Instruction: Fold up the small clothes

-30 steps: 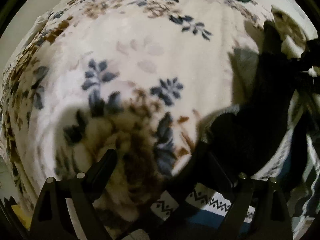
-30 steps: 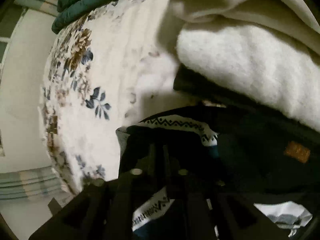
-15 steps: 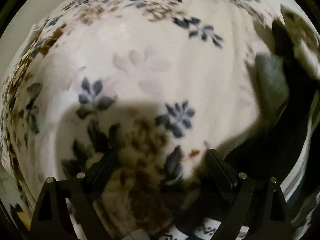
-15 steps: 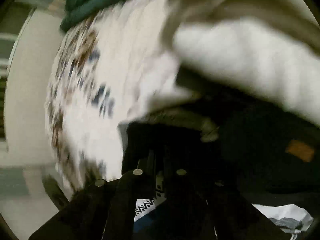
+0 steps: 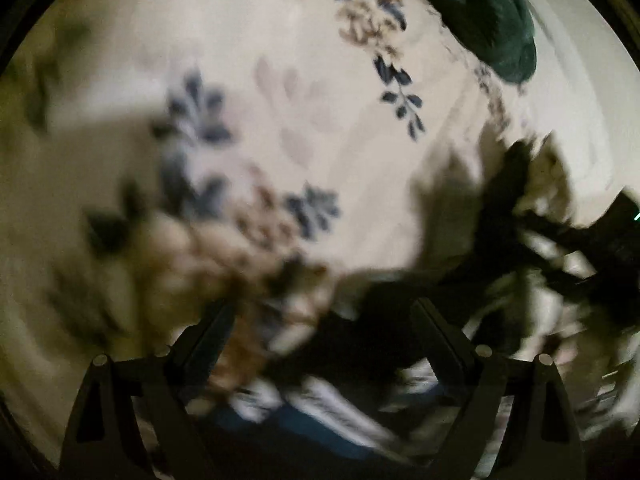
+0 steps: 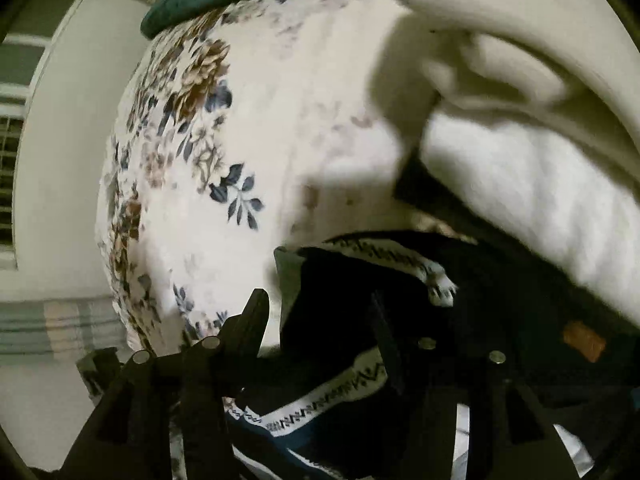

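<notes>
Left wrist view: the whole picture is now smeared by motion, and the floral blanket (image 5: 280,92) is seen rotated against the earlier frames, with the green cushion (image 5: 492,20) shifted from the top edge to the upper right. The left gripper (image 5: 324,316) is held with its jaws wide apart, nothing pressed between them. Below and between them the dark patterned garment (image 5: 340,404) is seen lying on the blanket, its outline too blurred to trace.

Right wrist view: the right gripper (image 6: 320,304), shut tight half a second ago, has just been opening; its jaws are apart. The dark patterned garment (image 6: 344,312) is seen between them, though whether the pads touch it cannot be told. A cream fleece (image 6: 520,184) is cut off at the right edge.
</notes>
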Available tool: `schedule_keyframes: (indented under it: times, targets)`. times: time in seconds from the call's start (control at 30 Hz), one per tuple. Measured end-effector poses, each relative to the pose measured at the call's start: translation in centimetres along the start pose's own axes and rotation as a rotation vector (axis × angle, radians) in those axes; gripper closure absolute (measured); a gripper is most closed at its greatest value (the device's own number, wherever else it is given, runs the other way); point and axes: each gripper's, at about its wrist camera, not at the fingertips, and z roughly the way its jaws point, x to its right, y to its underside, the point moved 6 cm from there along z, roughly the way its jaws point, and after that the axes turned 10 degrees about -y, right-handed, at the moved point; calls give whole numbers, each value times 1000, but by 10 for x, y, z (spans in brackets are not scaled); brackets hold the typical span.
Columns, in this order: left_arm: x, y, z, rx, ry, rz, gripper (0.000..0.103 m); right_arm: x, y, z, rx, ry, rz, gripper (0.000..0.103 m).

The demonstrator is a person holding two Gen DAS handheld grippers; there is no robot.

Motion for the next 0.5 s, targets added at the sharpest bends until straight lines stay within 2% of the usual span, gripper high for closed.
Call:
schedule_keyframes:
  times: [0.03,0.1,0.13,0.2,0.33,0.37,0.4,0.47,0.5]
  targets:
    - [5,1,5,-25,26,-29,19,-1,-2,3,-8,4,-6,49]
    - [19,3,21,-56,34,-46,43,-2,-6,11,-30,15,-14,49]
    - [23,4,28,-64,14,-37,51,0,-8,14,-38,22,-15,49]
    - [36,4,42,-62,-35,11,83,1,-12,23,-60,26,-12,49]
    - [48,6,35,8,-105,101,91,0,-14,42,-121,43,-46,49]
    - [48,9,31,27,-112,120,92,-3,-13,45,-132,53,-71,54]
    - [46,13,26,40,-114,128,92,-6,-11,48,-137,66,-103,72]
    - [40,19,21,52,-113,132,92,-11,-9,51,-147,99,-142,94]
    - [36,23,18,54,-114,130,92,-15,-8,51,-140,98,-154,96]
